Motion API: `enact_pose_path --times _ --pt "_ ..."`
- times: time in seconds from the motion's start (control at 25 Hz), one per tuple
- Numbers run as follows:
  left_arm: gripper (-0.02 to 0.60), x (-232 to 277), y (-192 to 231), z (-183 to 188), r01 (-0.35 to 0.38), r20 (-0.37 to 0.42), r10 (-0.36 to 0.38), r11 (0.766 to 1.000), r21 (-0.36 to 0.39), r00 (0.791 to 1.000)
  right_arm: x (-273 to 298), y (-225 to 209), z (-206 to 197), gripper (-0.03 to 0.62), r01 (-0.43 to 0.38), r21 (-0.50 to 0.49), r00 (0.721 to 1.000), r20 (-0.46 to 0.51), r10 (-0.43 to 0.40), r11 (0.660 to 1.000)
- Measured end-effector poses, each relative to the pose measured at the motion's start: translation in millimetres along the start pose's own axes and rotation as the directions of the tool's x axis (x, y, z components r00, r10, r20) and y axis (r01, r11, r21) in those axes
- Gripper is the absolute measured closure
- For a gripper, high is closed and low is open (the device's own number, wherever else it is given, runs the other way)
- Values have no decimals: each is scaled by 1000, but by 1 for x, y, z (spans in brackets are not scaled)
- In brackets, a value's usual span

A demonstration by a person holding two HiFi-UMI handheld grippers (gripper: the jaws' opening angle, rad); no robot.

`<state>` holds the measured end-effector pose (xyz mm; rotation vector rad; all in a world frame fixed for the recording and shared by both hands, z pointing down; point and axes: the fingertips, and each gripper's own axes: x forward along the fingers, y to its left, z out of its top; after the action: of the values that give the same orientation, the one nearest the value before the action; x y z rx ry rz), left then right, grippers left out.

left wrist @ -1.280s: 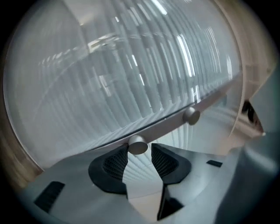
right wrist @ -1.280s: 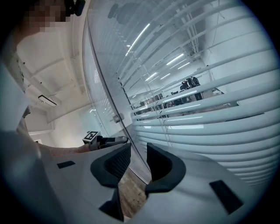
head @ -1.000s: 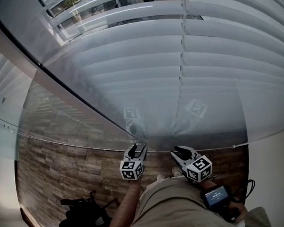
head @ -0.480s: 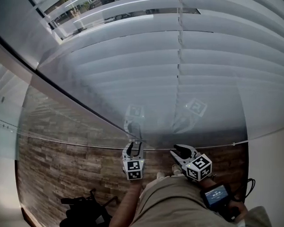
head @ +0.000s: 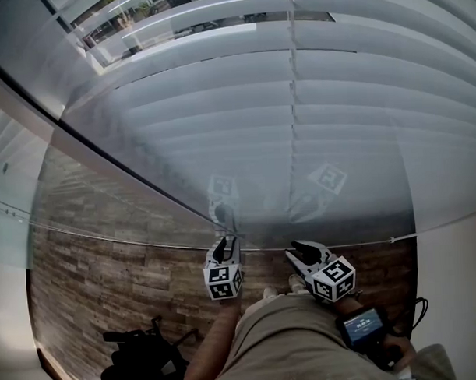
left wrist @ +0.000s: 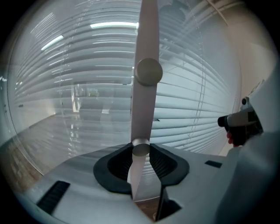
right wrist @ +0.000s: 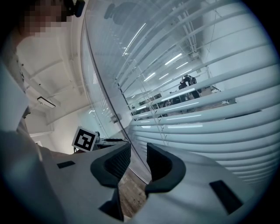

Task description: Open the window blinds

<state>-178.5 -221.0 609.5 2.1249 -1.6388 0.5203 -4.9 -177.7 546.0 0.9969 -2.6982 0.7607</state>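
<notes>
Plastic tilt wand (left wrist: pixel 144 52), light, stiff, slick: left gripper (left wrist: pixel 141 149) jaws just closed, clamped near its lower end; right gripper (right wrist: pixel 138 156), 3 o'clock, jaws apart.

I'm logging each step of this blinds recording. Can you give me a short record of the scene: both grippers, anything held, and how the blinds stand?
left gripper: jaws have just been closing; pads now on the white wand
white wand: upright, in front of the blinds
right gripper: open, nothing between its jaws
blinds: slats mostly tilted shut; gaps show only near the top
task stage: white wand gripped, blinds not yet opened
</notes>
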Motion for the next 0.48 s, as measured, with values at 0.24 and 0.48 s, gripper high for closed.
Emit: enact_pose_path --times 0.24,0.48 --pt "446 0 2 -4 46 15 -45 985 -168 999 -1 1 -3 474 3 -1 1000 2 -3 1000" --pt "446 -2 4 -6 88 36 -82 961 -262 996 -1 4 -4 474 0 -9 1000 1 0 1000"
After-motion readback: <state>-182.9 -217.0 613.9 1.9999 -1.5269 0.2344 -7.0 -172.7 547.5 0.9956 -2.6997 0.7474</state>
